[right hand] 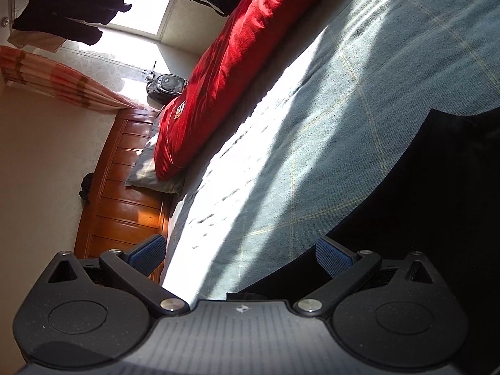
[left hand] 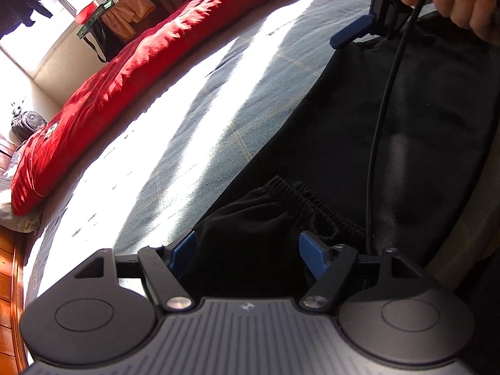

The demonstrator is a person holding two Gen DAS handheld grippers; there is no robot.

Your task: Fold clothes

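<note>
A black garment (left hand: 422, 118) with an elastic waistband (left hand: 312, 200) lies spread on the bed; in the right wrist view it fills the right side (right hand: 443, 193). My left gripper (left hand: 247, 251) is open, its blue pads on either side of the bunched fabric just below the waistband, gripping nothing. My right gripper (left hand: 297, 11) shows at the top of the left wrist view, held by a hand (left hand: 462, 0), open at the garment's far edge. In its own view the right gripper (right hand: 240, 256) is open, one pad over the black cloth and the other off the bed's side.
The bed has a grey-green checked sheet (left hand: 250, 93) with bright sun patches. A long red duvet (left hand: 140, 59) lies along its far side, and a wooden headboard (right hand: 125, 193) stands at the end. A cable (left hand: 381, 125) hangs across the garment.
</note>
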